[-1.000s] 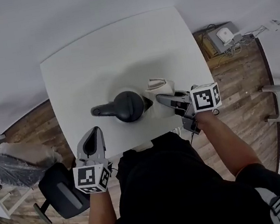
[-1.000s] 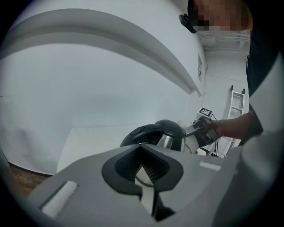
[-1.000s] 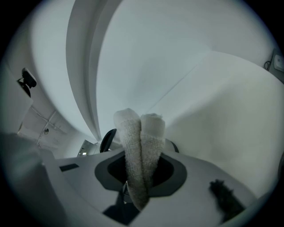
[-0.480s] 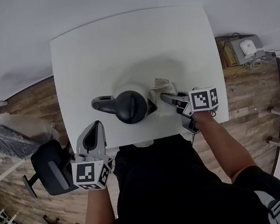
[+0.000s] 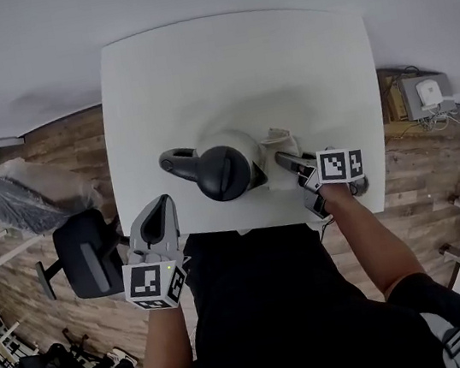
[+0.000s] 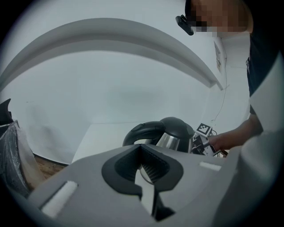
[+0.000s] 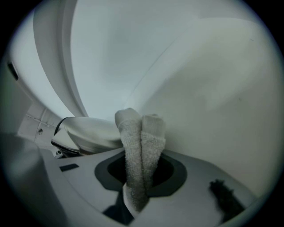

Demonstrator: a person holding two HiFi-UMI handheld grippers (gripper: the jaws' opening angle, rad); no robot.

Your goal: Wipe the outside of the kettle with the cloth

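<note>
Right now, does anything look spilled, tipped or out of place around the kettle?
Nothing stands out. The kettle stands upright on the white table, the folded cloth is clamped in the right gripper beside it; the left gripper is empty.

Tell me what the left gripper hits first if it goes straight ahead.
Probably the steel kettle with black lid and handle, which sits directly beyond the left gripper; how far off it is remains unclear.

Head view steeply down over table, left gripper view low, near, both showing kettle

Black-topped silver kettle, off-white cloth, white table, brown wood-grain floor.
</note>
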